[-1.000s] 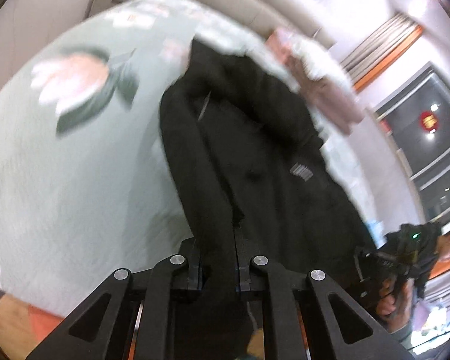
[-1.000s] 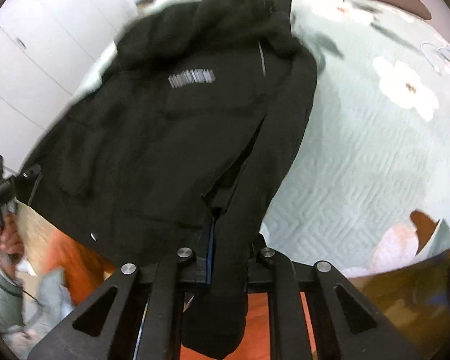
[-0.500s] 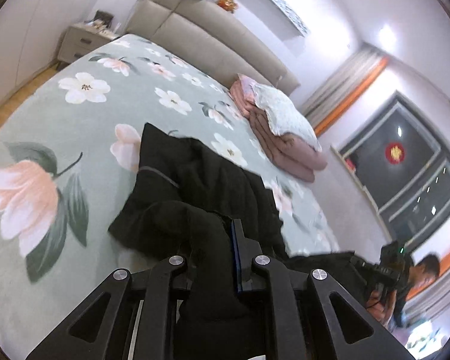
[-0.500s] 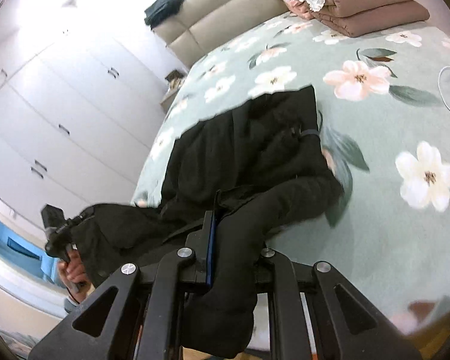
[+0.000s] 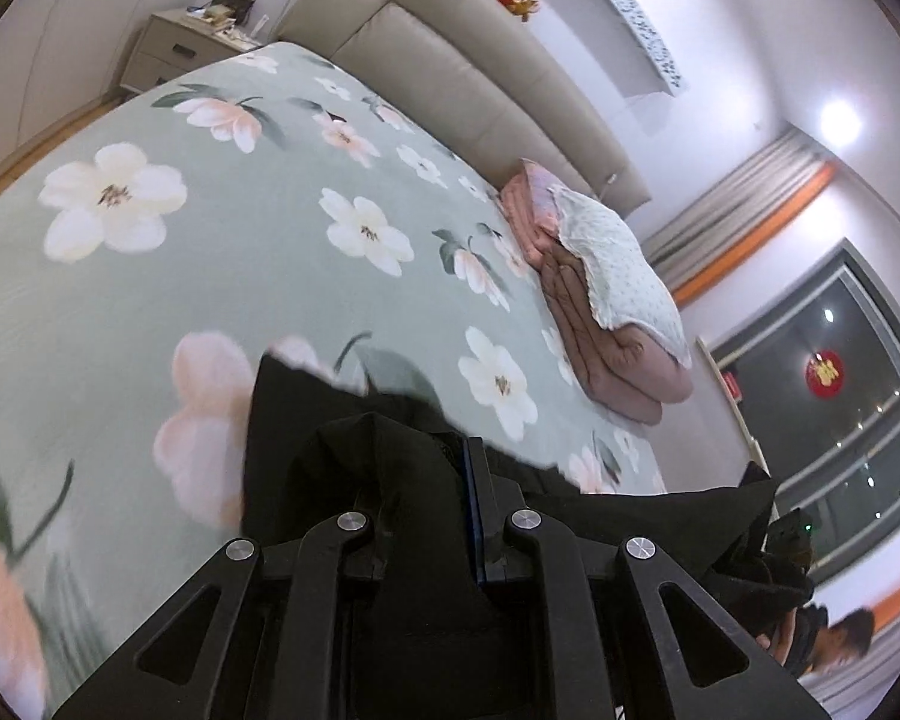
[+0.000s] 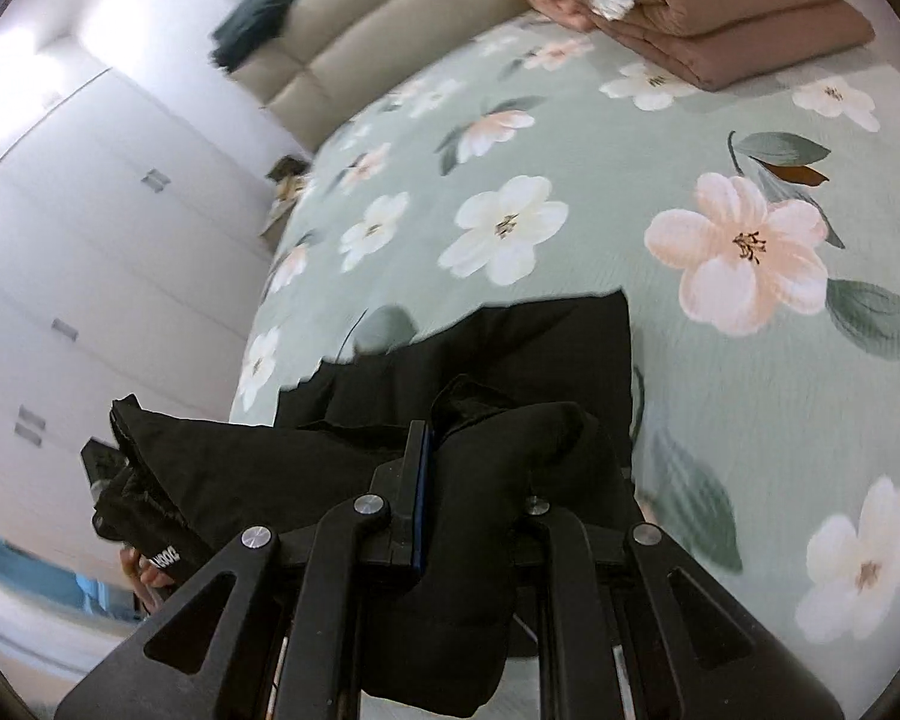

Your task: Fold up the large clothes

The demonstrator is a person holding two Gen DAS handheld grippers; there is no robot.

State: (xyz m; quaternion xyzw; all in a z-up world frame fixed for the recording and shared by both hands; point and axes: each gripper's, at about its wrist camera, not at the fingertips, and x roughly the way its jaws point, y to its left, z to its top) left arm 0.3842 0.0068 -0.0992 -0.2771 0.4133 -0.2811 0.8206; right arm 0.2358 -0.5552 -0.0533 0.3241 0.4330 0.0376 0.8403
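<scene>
Early in the fold; left gripper and right gripper both clamped on black jacket, bunched, lifted off floral bedspread; flattening, folding left.

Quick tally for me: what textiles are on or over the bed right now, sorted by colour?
Black: 1, the jacket, clamped by the left gripper and the right gripper.
Pink: 1, the folded quilt.
White: 1, the dotted pillow on top of it.
Dark green: 1, a garment on the headboard.
Total: 4.
</scene>
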